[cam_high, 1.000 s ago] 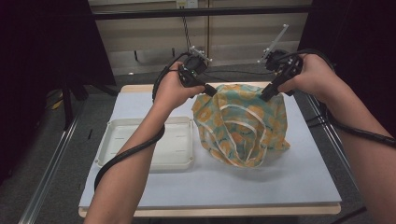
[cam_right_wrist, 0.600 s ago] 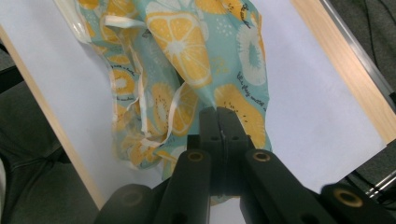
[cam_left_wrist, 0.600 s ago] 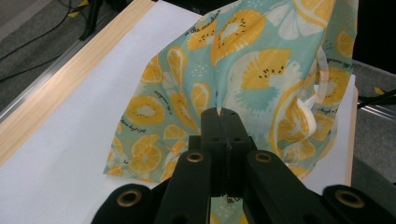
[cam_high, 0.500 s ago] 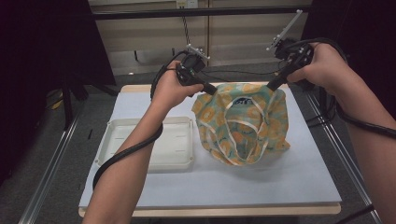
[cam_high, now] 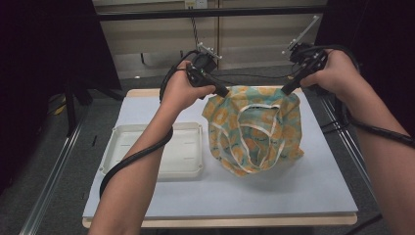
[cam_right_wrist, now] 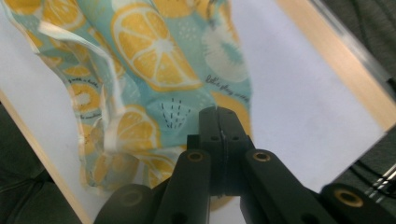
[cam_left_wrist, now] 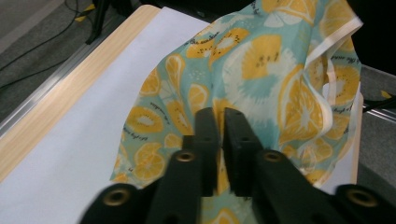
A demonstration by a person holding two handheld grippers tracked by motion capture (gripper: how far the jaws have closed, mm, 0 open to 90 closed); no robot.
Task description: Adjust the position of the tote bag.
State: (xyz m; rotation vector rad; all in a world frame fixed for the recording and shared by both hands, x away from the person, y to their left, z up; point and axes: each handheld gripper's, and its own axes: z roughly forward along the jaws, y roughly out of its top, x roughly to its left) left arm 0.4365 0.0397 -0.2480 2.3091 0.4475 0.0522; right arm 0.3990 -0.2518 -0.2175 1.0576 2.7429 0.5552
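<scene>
Both clamped on citrus-print cloth (cam_high: 254, 127) with small unreadable script, left gripper (cam_high: 226, 93) and right gripper (cam_high: 284, 91), beside white tray (cam_high: 117, 142), bare table (cam_high: 313, 181) in front.

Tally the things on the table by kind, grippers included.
Lemon-print cloth: 1, held up at its top corners
White tray: 1
Grippers: 2, left gripper and right gripper, each shut on the cloth
Total: 4
</scene>
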